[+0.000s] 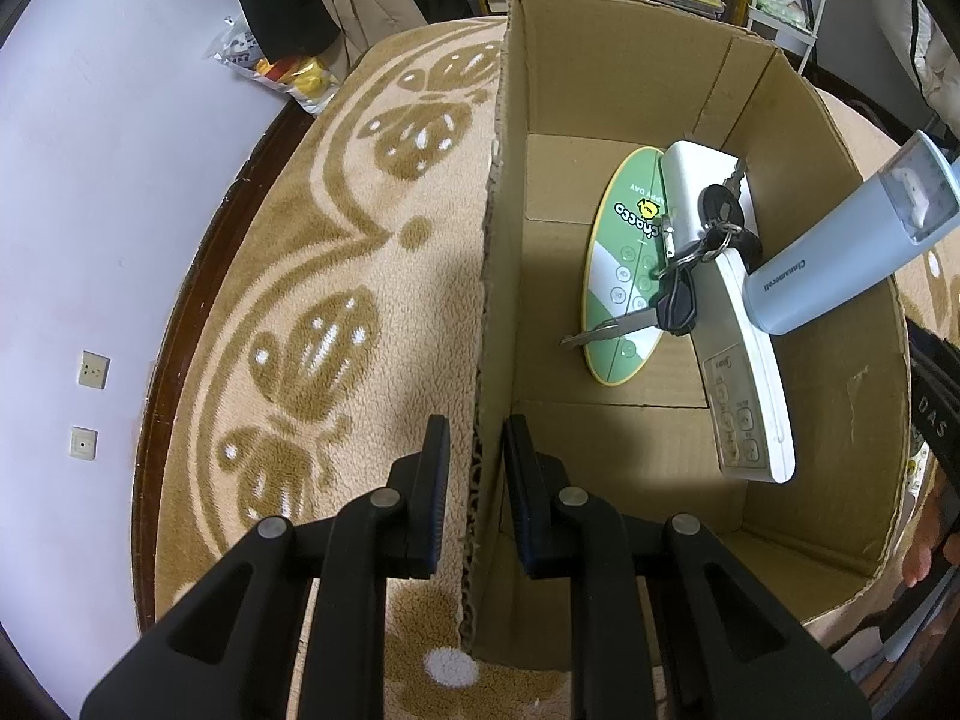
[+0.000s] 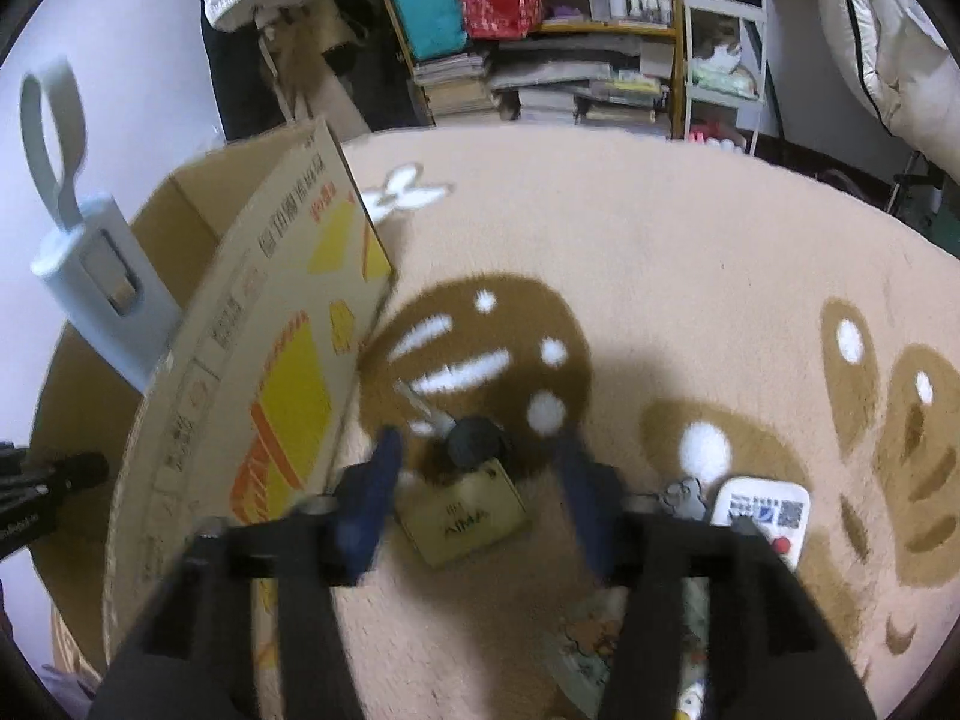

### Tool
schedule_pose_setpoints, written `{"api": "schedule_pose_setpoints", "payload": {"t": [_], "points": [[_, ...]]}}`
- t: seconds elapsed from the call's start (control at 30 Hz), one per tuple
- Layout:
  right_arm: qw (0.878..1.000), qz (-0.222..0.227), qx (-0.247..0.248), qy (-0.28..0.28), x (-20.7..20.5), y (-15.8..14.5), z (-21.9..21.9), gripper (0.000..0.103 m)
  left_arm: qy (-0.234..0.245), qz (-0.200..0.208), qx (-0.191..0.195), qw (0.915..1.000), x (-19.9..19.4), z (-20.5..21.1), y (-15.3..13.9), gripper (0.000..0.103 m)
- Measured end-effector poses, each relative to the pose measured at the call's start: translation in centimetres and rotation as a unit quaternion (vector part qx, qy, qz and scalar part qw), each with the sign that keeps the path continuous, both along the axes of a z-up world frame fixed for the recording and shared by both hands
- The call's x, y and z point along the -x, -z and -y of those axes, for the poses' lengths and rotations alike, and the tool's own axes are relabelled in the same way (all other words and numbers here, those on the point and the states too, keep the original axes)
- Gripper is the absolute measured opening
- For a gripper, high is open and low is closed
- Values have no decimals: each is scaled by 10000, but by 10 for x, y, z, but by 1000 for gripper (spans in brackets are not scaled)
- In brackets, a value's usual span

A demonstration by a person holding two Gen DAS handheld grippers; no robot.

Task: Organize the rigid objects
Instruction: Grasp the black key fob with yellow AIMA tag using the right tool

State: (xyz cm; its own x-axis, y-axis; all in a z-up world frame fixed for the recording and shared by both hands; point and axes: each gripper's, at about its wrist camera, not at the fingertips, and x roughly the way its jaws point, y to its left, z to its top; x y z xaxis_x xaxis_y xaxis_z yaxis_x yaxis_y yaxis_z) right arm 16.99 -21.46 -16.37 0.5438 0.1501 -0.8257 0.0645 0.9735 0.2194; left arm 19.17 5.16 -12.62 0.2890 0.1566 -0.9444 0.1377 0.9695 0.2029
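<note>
Two grippers work around one cardboard box [image 1: 630,90] that stands open on a beige rug [image 1: 336,276] with brown butterfly patterns. The left gripper [image 1: 477,438] straddles the box's near-left wall, one finger outside and one inside, its jaws drawn tight on the cardboard edge. Inside the box, on its floor, lies a green oval card [image 1: 624,276]; a white remote [image 1: 744,384] lies across the card's right side, and a bunch of keys [image 1: 690,276] with black heads rests on top of both. A pale blue power bank [image 1: 852,234] is tilted in mid-air above the box's right part, its lower end over the remote; in the right wrist view the same power bank [image 2: 102,276], with a loop strap on top, sits half behind the box's printed outer wall [image 2: 282,372]. Whether it touches anything inside cannot be told.

Outside the box, just right of that printed wall, the right gripper [image 2: 474,444] hangs over the rug with its jaws apart and nothing pressed between them. Between and just beyond its fingertips lies a key with a black head [image 2: 474,441] attached to a tan tag [image 2: 465,516] lettered AIMA. Further right of the box, on the rug, sits a white card [image 2: 762,510] bearing a QR code, and a picture-printed item [image 2: 588,642] lies partly hidden under the gripper.
</note>
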Motion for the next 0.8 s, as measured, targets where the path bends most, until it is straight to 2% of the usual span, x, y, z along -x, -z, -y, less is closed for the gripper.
{"api": "schedule_pose_setpoints", "payload": {"t": [0.13, 0.23, 0.3, 0.37, 0.4, 0.53, 0.8], "points": [[9998, -119, 130, -111, -14, 11, -6, 61, 4, 1, -1, 10000, 0, -1, 0, 18], [9990, -416, -80, -145, -21, 30, -7, 61, -3, -3, 7, 10000, 0, 0, -1, 18], [9989, -413, 165, -162, -22, 36, -14, 56, 0, -4, 6, 10000, 0, 0, -1, 18], [9974, -394, 563, -213, -23, 35, -22, 36, -5, -5, 10, 10000, 0, 0, -1, 18], [9975, -348, 591, -191, -23, 33, -23, 33, -6, -6, 9, 10000, 0, 0, -1, 18], [9993, -250, 283, 37, -23, 30, -13, 33, -3, -2, 0, 10000, 0, 0, 0, 18], [9998, -13, 44, 200, -22, 19, -2, 33, -8, -10, 13, 10000, 0, 0, 0, 18]]}}
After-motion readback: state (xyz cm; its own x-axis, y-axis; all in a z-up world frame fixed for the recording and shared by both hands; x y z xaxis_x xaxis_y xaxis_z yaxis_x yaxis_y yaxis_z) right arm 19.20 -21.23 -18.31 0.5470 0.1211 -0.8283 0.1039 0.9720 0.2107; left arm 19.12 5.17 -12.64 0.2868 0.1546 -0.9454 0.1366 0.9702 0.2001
